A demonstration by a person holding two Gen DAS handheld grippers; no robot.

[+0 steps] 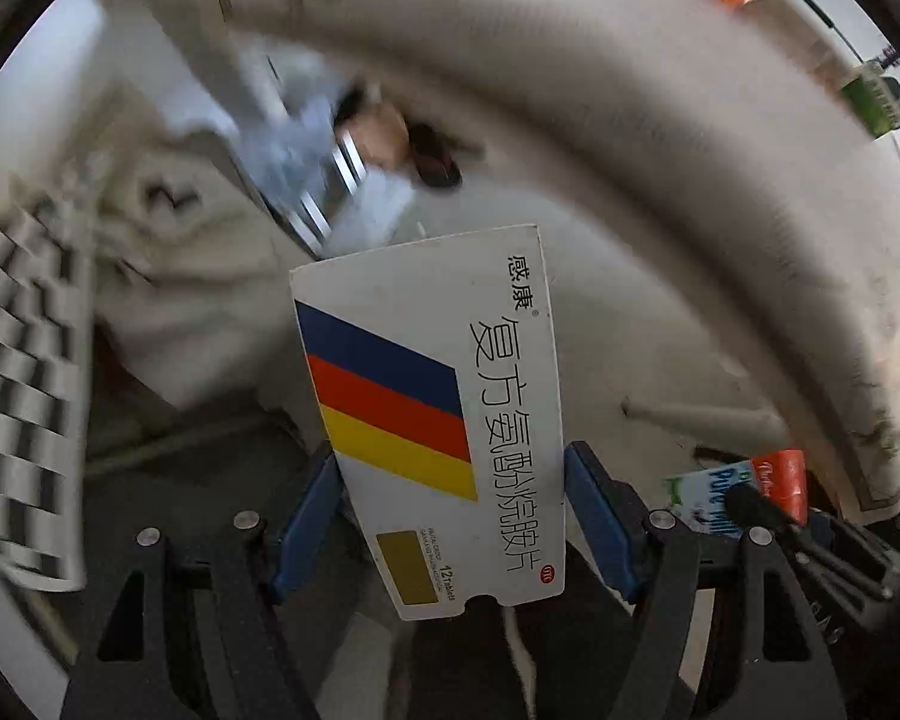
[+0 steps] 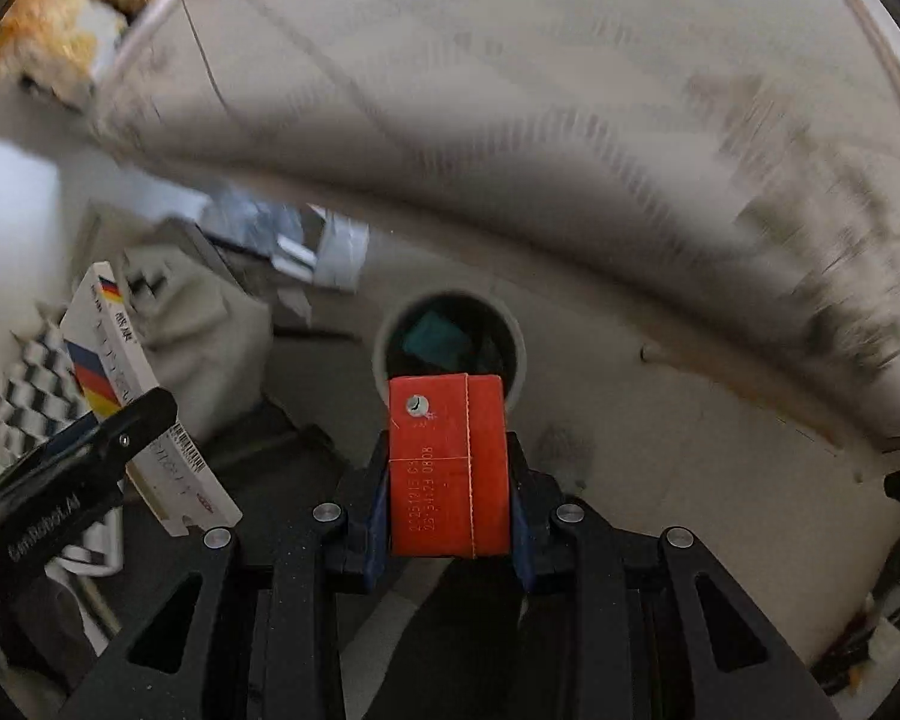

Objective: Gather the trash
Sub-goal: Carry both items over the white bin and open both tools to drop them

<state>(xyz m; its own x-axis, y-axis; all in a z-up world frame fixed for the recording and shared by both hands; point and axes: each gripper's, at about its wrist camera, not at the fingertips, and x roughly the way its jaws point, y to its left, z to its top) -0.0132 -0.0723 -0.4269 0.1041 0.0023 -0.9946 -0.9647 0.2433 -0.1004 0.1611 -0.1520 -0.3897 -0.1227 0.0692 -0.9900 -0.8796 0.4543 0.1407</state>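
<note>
While both arms point down toward the floor, each one carries a piece of trash. The left hand-held gripper (image 1: pixel 450 516) stands fairly wide, and its blue pads press the two long edges of a flat white medicine box (image 1: pixel 432 414) with blue, red and yellow stripes; the long axis of the box runs forward along the fingers and sticks out well past them. The right hand-held gripper (image 2: pixel 450 498) is nearly closed, clamped on the narrow sides of a small red carton (image 2: pixel 447 468), which also lies lengthwise along the fingers.

The relation that matters is in the right wrist view: a round white trash bin (image 2: pixel 513 336) stands just ahead of the red carton, and its open mouth is partly covered by the tip of the carton. Inside the bin something teal (image 2: pixel 432 333) and dark is visible, but I cannot say what it is. The right hand looks nearer to the bin; the left hand-held gripper with its box appears off to the left of the right one, beside a pale cloth bag (image 2: pixel 210 324).

In my judgement the red carton needs only a small move forward before release, and the medicine box would follow. The surroundings are blurred.
</note>
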